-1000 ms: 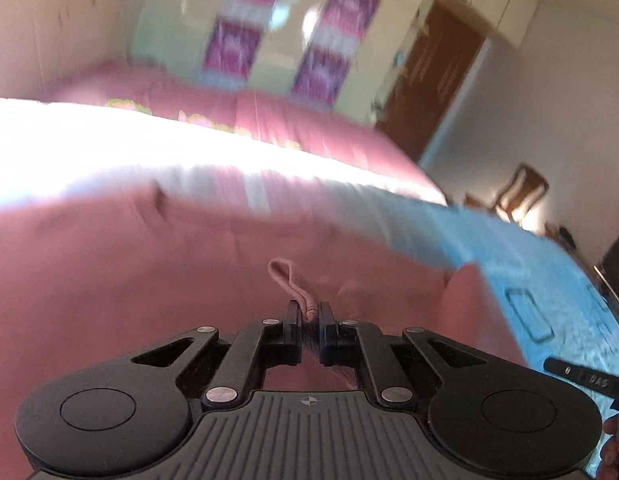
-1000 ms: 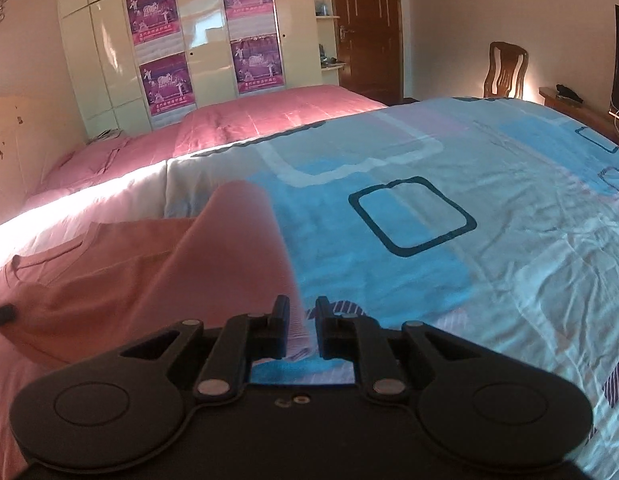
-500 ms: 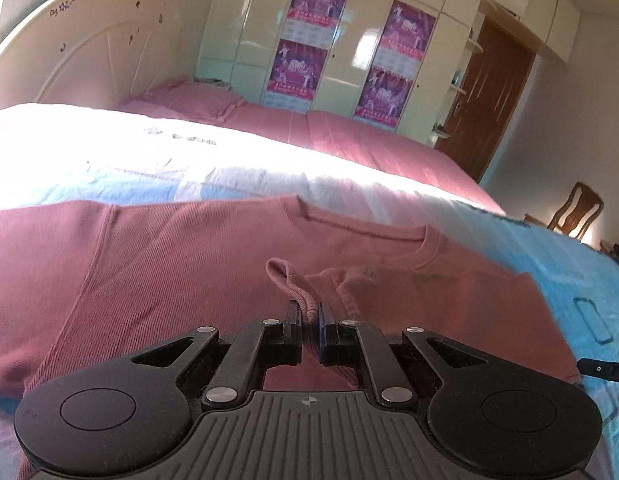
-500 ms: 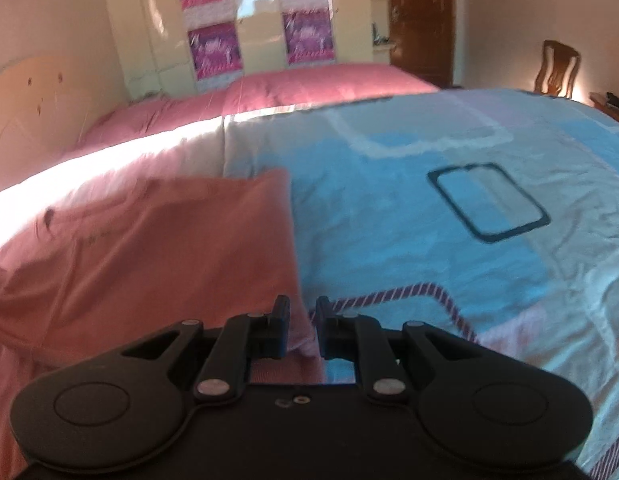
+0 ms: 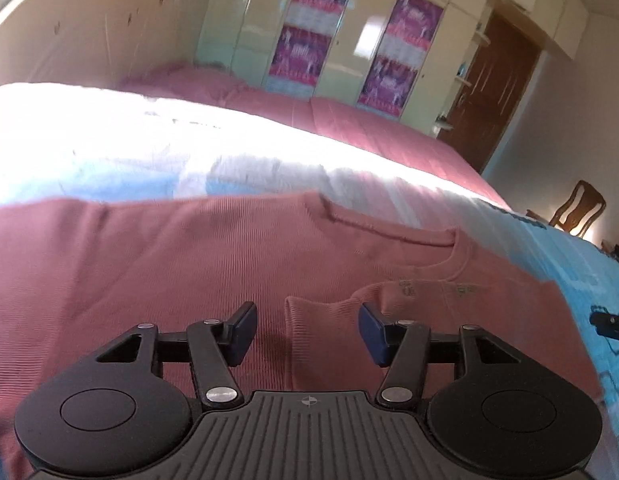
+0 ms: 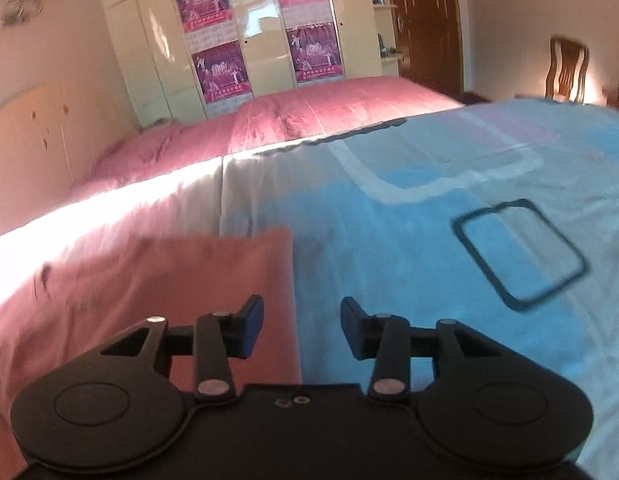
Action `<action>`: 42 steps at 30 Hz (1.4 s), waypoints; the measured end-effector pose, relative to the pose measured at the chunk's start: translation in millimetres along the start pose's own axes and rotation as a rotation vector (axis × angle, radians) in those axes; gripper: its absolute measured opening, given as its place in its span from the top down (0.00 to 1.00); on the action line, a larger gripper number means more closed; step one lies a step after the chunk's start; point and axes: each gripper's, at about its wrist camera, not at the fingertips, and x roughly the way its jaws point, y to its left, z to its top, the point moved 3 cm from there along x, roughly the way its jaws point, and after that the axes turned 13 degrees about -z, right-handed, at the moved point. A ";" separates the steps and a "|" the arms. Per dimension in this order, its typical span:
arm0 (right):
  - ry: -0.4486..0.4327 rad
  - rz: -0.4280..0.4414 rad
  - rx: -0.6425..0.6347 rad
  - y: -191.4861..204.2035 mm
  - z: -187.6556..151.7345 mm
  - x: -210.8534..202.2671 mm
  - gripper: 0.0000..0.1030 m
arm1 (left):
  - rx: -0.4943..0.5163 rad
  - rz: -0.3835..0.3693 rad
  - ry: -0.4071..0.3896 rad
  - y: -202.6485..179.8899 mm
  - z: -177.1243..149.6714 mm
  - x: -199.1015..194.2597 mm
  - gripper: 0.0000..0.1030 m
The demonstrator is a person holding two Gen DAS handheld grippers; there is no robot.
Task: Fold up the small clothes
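A pink ribbed shirt point(image 5: 189, 256) lies flat on the bed with its neckline point(image 5: 393, 232) away from me. Its right side is folded over the body, and the folded sleeve cuff point(image 5: 305, 320) lies between my left fingers. My left gripper point(image 5: 307, 330) is open just above that cuff and holds nothing. In the right wrist view the shirt point(image 6: 149, 280) ends in a straight folded edge. My right gripper point(image 6: 301, 328) is open and empty over that edge, one finger above the shirt, the other above the sheet.
The bed has a blue and white patterned sheet point(image 6: 429, 240) and a pink cover point(image 6: 309, 120) behind it. A wardrobe with posters point(image 6: 261, 40), a brown door point(image 6: 425, 24) and a wooden chair point(image 6: 567, 68) stand beyond. The right gripper's tip point(image 5: 611, 322) shows at the left view's edge.
Both grippers were shut on the shirt's folded part and have opened, letting it go. The folded side now lies flat on the shirt's body.
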 end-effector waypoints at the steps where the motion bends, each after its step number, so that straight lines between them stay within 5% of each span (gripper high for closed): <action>1: 0.013 0.018 0.031 -0.9 6.7 9.7 0.61 | -0.024 -0.011 0.009 4.0 -0.1 5.3 0.48; 3: 0.044 0.048 0.085 -3.5 14.5 28.4 0.61 | -0.044 -0.022 0.008 7.3 -1.8 11.5 0.64; 4: 0.075 0.069 0.110 -4.6 16.3 39.7 0.61 | -0.051 -0.033 0.012 8.1 -2.1 13.4 0.85; 5: 0.106 0.088 0.124 -4.7 16.8 50.2 0.61 | -0.066 -0.052 0.016 9.3 -3.7 15.5 0.94; 7: 0.144 0.128 0.129 -2.8 14.9 63.9 0.70 | -0.080 -0.077 -0.010 9.7 -6.4 15.4 0.95; 8: 0.150 0.148 0.127 -1.6 14.1 67.3 0.96 | -0.070 -0.074 -0.048 8.0 -6.7 11.1 0.95; 11: 0.084 0.129 0.065 5.4 17.0 56.3 0.96 | -0.047 -0.034 -0.149 6.8 -5.8 -4.9 0.95; 15: 0.088 0.072 0.016 9.4 8.6 63.8 0.95 | -0.040 0.000 -0.074 12.9 -12.9 11.8 0.95; 16: 0.087 0.069 0.014 9.8 8.9 62.8 0.94 | -0.032 0.004 -0.071 12.1 -12.5 12.5 0.95; 18: 0.079 0.045 0.004 9.9 10.9 58.3 0.78 | -0.040 0.030 -0.071 12.9 -8.8 8.4 0.86; 20: 0.011 -0.009 -0.009 5.9 15.1 43.0 0.69 | -0.008 0.121 -0.140 7.2 -2.3 -10.0 0.61; 21: -0.021 -0.016 -0.019 6.1 16.9 34.4 0.69 | 0.019 0.122 -0.169 0.5 0.8 -15.9 0.59; 24: -0.043 0.069 -0.133 36.9 12.6 21.6 0.73 | 0.092 0.008 -0.117 -36.1 7.6 0.7 0.58; 26: -0.043 0.134 -0.231 70.7 3.3 20.9 0.75 | 0.163 -0.045 -0.053 -65.2 7.5 26.3 0.45; 32: 0.014 0.202 -0.354 121.3 -15.2 35.6 0.76 | 0.170 -0.002 0.035 -70.0 4.6 67.5 0.44; 36: -0.003 -0.061 -0.258 67.7 4.2 53.3 0.81 | 0.191 0.004 0.004 -45.5 0.4 45.2 0.44; 38: 0.017 -0.071 -0.222 46.0 9.8 52.4 0.78 | 0.242 0.086 0.008 -50.6 -3.2 41.3 0.43; 42: -0.003 -0.009 -0.242 47.9 3.1 20.8 0.70 | 0.213 0.019 -0.027 -67.0 -9.4 19.9 0.43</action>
